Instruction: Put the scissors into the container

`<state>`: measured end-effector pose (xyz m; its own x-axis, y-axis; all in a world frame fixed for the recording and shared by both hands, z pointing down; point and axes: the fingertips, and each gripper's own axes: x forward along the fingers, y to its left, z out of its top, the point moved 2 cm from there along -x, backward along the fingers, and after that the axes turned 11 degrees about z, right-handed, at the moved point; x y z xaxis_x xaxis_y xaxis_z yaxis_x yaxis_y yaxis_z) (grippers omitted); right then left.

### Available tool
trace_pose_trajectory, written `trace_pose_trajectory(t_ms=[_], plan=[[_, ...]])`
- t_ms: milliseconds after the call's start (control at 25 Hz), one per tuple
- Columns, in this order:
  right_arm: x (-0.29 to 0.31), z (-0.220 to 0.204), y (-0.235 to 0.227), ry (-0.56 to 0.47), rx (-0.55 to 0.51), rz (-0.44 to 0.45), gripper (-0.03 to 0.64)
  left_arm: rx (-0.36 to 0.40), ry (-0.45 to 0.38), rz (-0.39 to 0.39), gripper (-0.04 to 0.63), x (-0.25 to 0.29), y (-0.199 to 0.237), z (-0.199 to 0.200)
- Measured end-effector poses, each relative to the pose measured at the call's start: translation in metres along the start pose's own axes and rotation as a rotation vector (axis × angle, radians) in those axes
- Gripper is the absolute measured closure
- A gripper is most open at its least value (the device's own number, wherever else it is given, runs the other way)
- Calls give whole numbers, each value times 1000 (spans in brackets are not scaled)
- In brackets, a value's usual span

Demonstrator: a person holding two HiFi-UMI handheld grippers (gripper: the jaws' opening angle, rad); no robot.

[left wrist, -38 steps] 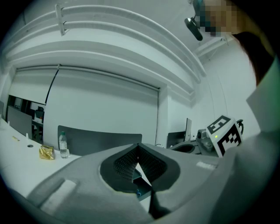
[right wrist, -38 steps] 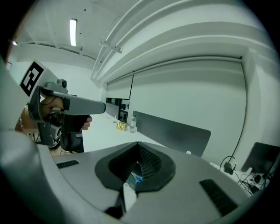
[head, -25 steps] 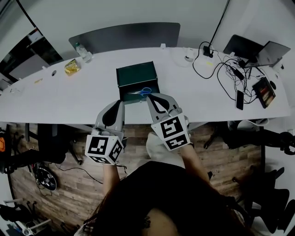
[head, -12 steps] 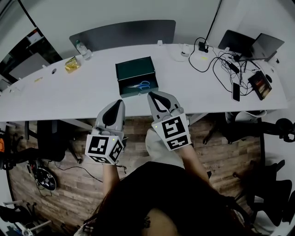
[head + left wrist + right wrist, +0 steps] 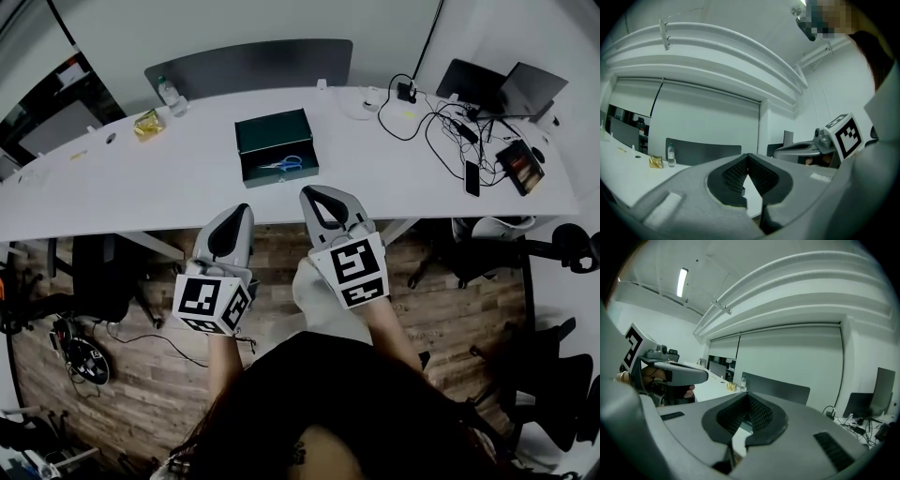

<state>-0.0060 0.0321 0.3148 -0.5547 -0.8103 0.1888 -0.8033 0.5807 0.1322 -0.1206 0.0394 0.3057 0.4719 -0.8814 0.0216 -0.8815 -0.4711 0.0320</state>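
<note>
Grey plastic up close: left gripper and right gripper held side by side above the wood floor, tips at the near edge of the white tabletop, a marker cube at the rear of each; ribbed black fingers of the left pressed together at the tips, nothing between them; fingers of the right likewise pressed together and empty; just beyond, on the tabletop, a dark green container, open; blue-handled scissors lying flat inside it, apart from both grippers; farther back on the left, a yellow packet near a clear bottle; on the right, a tangle of black cables, a phone and a laptop; behind the tabletop, a dark curved panel against a pale wall.
</note>
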Motion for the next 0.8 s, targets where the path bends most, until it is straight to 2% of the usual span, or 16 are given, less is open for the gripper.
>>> trace_pose_trajectory(t_ms=[360, 800], plan=[[-19, -1, 13, -4, 8, 8, 609, -5, -7, -2, 584, -17, -11, -1], [-30, -4, 11, 0, -5, 8, 609, -9, -5, -2, 584, -11, -20, -3]])
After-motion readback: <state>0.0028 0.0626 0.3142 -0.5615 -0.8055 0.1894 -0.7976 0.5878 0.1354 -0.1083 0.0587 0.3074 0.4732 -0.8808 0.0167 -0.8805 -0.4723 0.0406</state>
